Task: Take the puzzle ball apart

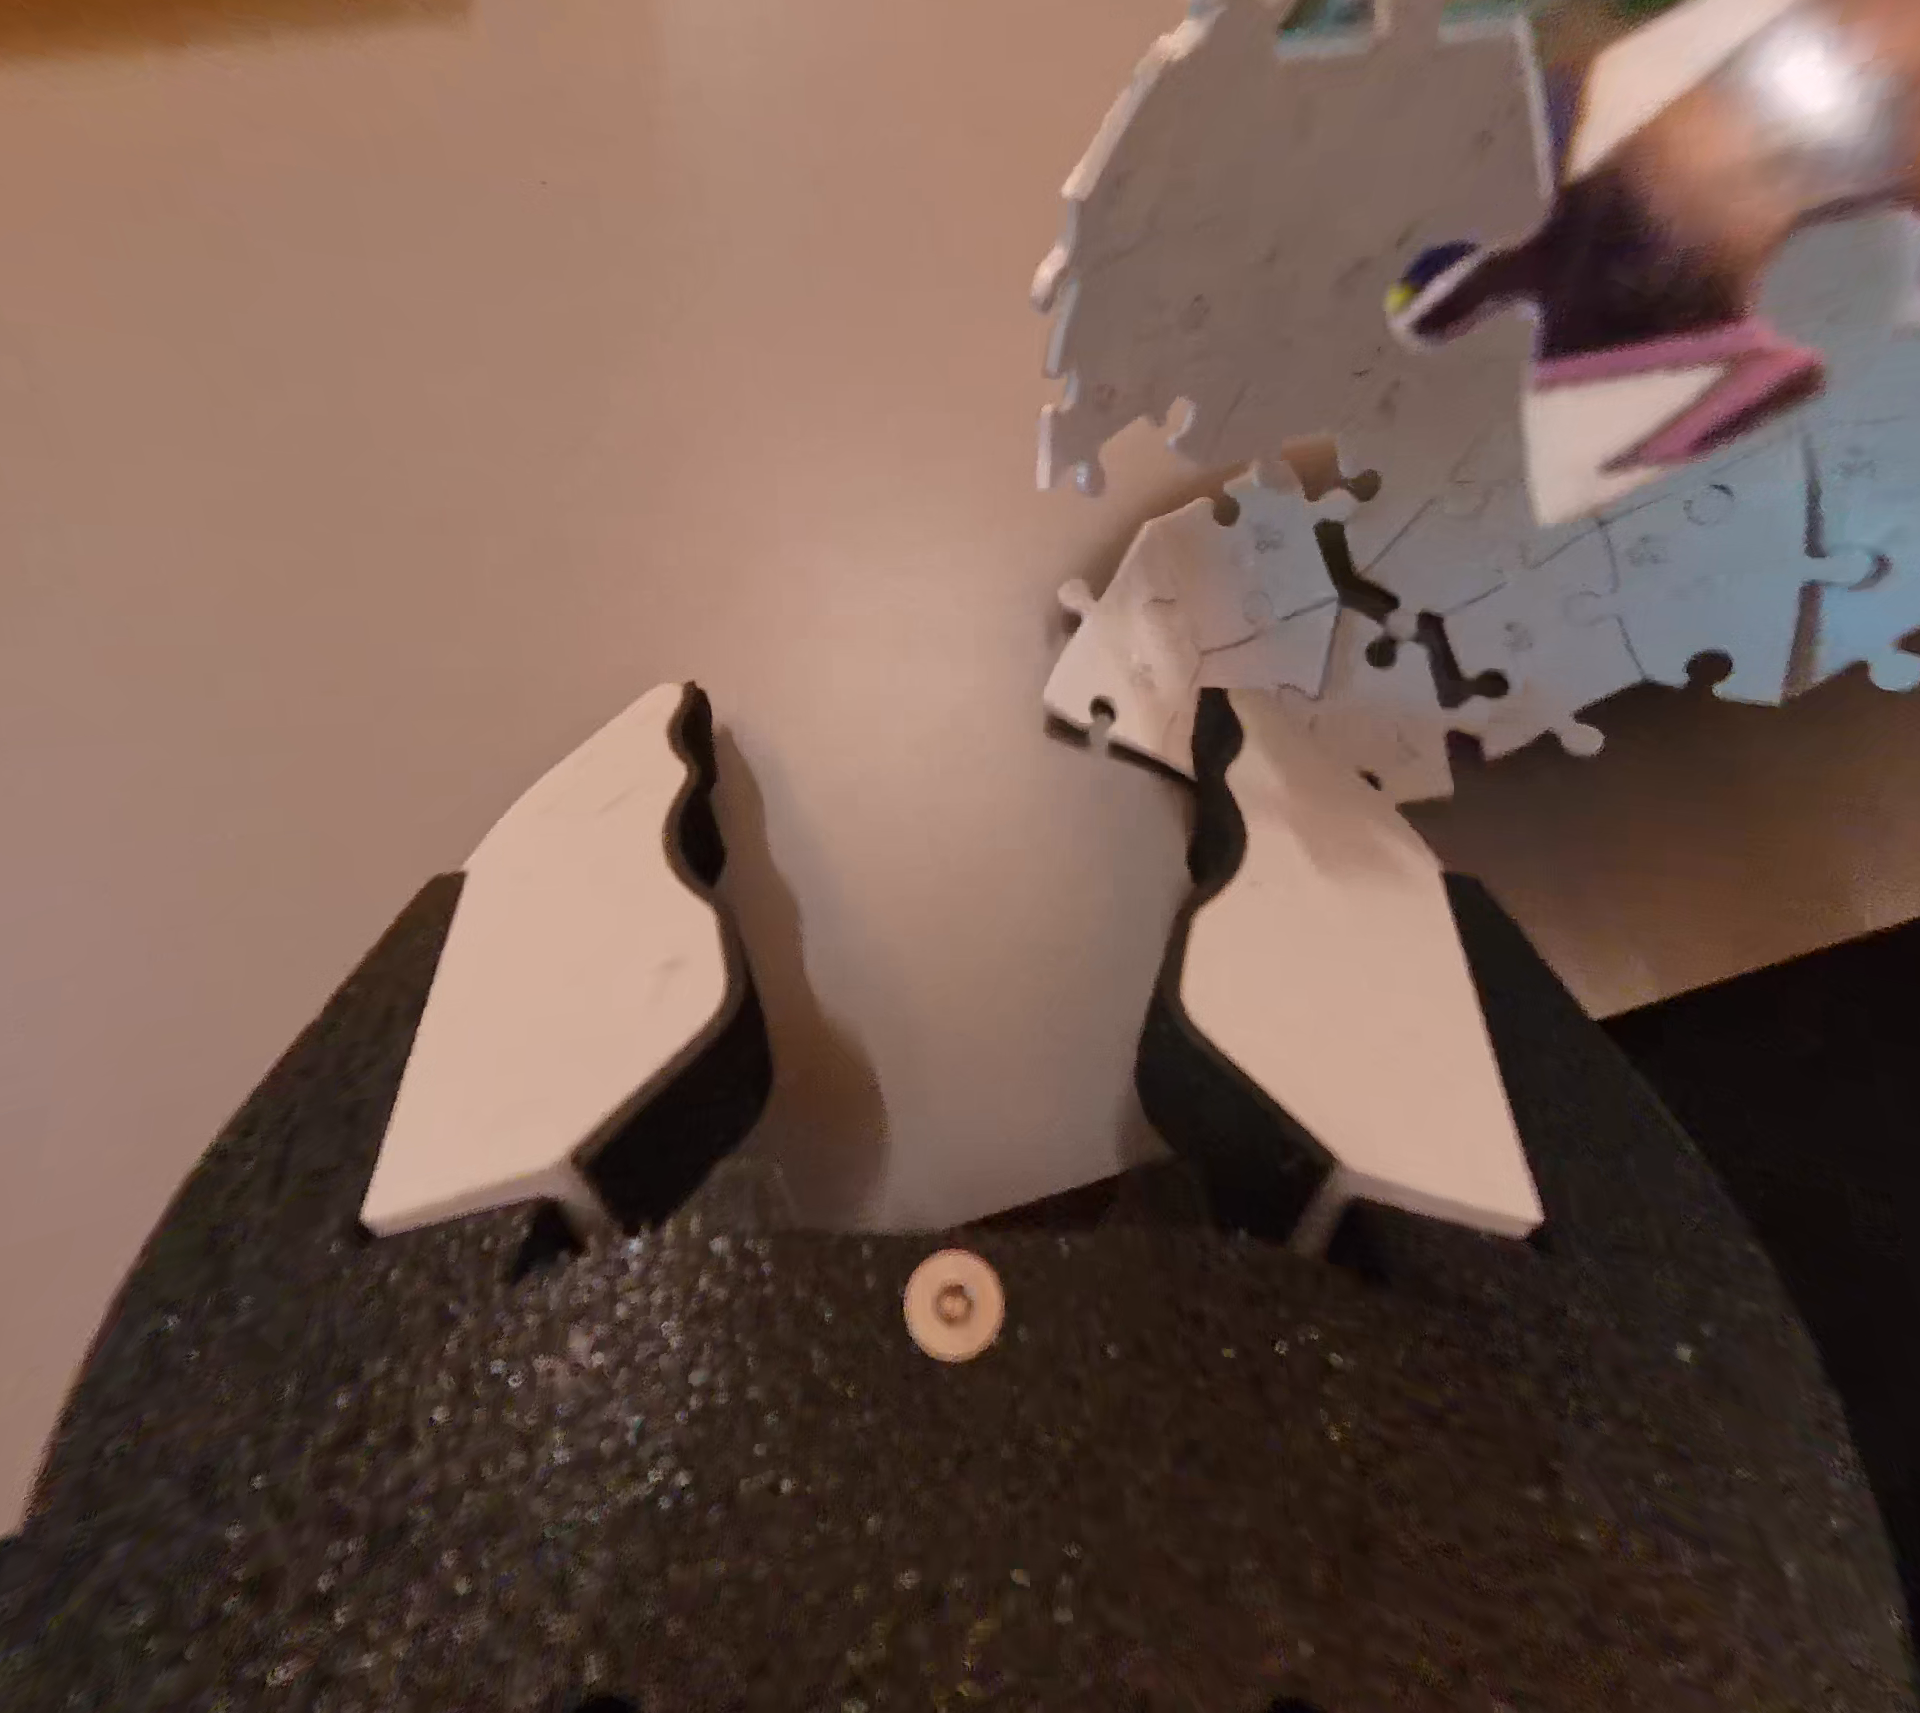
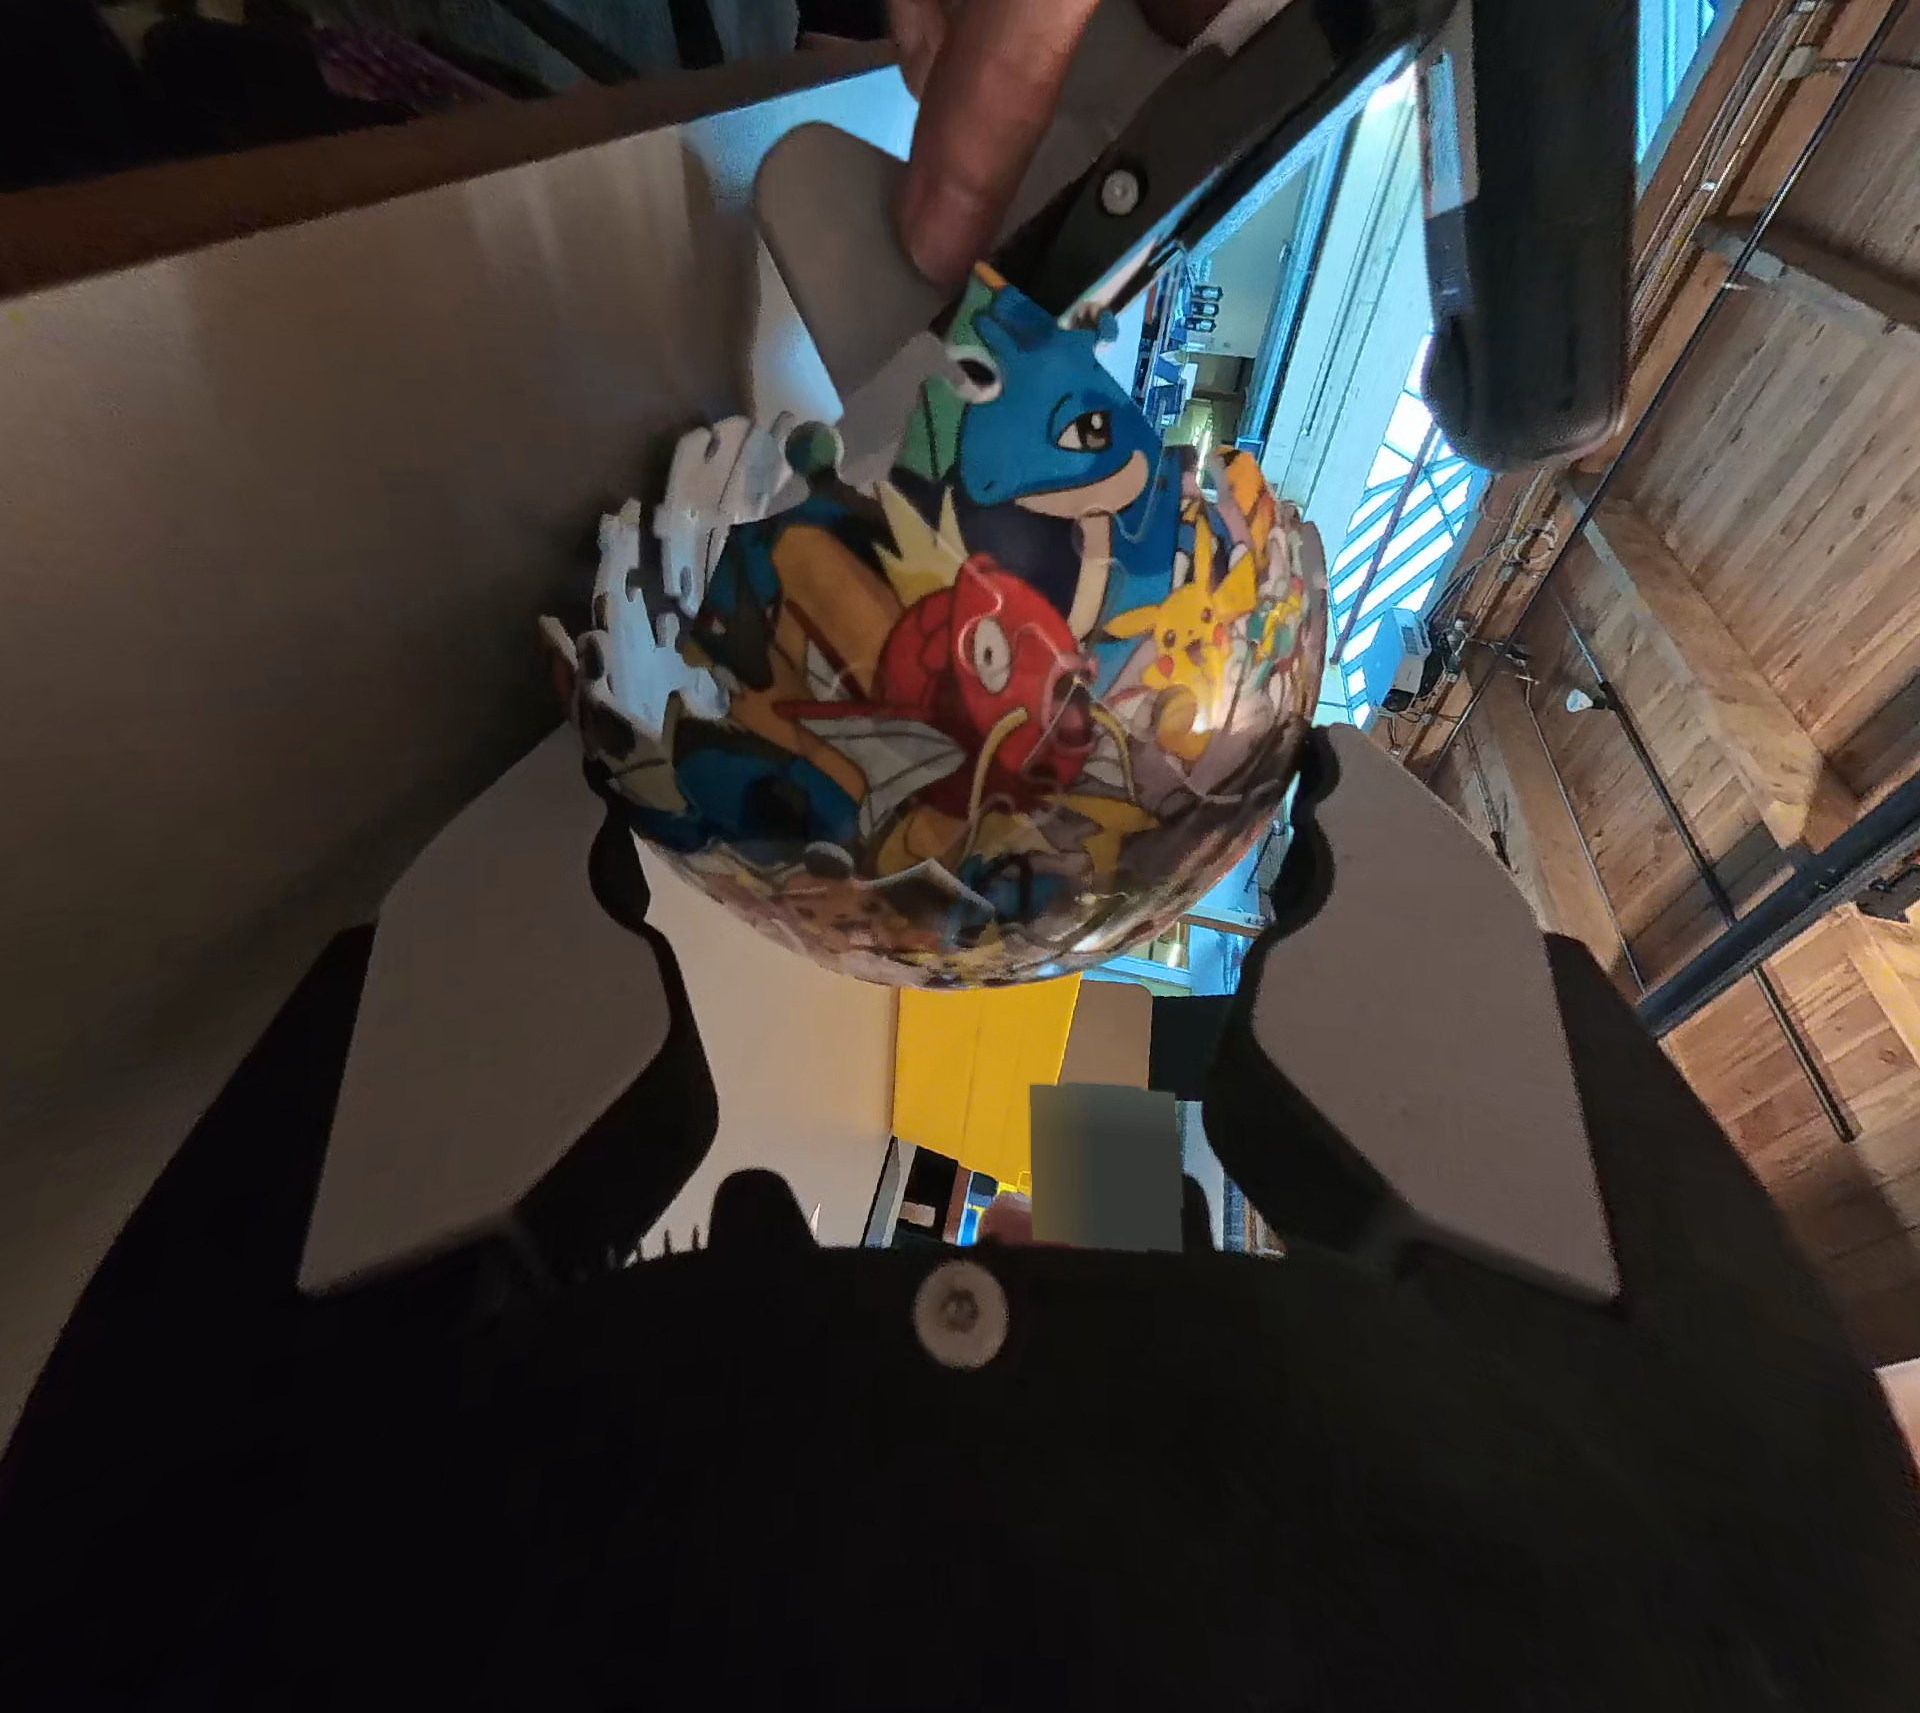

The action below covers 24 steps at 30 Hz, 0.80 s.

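We have the ball (image 2: 956,707) clamped between the right gripper (image 2: 945,822) fingers, held above the table (image 1: 520,416), already an open shell with many pieces left joined, while our left gripper (image 1: 951,749) gapes empty beside its jagged rim.

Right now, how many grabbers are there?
2: the right gripper clamps the puzzle ball from both sides; the left gripper, open, is at its broken edge.

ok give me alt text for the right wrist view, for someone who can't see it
A partly dismantled puzzle ball printed with cartoon creatures sits between the right tool's two white fingers, its jagged open edge to the left. Above it, the left tool, held by a person's hand, reaches the ball's upper rim.
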Each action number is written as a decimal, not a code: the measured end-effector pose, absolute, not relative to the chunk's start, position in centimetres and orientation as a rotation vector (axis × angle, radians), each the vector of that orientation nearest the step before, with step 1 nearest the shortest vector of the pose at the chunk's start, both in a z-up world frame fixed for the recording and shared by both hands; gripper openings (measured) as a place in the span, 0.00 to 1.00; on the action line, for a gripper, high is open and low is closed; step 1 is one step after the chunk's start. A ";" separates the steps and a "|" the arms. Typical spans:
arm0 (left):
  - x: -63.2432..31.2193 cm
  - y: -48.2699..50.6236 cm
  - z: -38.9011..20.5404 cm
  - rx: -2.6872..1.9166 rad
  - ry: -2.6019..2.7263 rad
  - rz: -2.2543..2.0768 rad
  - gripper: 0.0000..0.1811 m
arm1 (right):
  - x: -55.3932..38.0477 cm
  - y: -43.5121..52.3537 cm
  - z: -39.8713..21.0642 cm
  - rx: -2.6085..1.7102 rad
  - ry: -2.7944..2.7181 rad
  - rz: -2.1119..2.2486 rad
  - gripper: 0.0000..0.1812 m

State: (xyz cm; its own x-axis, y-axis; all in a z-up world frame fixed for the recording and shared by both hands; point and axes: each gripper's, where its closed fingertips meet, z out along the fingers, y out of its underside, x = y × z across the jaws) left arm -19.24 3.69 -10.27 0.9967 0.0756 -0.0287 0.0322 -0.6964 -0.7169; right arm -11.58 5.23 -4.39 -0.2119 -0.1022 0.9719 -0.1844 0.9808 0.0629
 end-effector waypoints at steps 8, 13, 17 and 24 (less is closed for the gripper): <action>-19.5 4.4 -10.7 -2.356 -0.183 0.073 0.49 | -11.7 5.1 -4.3 0.213 -1.781 0.054 0.66; -19.8 3.3 -10.6 -2.385 -0.169 0.081 0.50 | -11.8 5.1 -4.3 0.209 -1.780 0.052 0.66; -19.7 3.4 -10.7 -2.362 -0.181 0.038 0.49 | -11.8 5.0 -4.3 0.207 -1.780 0.053 0.66; -19.1 4.5 -10.7 -2.336 -0.147 0.053 0.50 | -12.0 5.2 -4.3 0.178 -1.785 0.080 0.66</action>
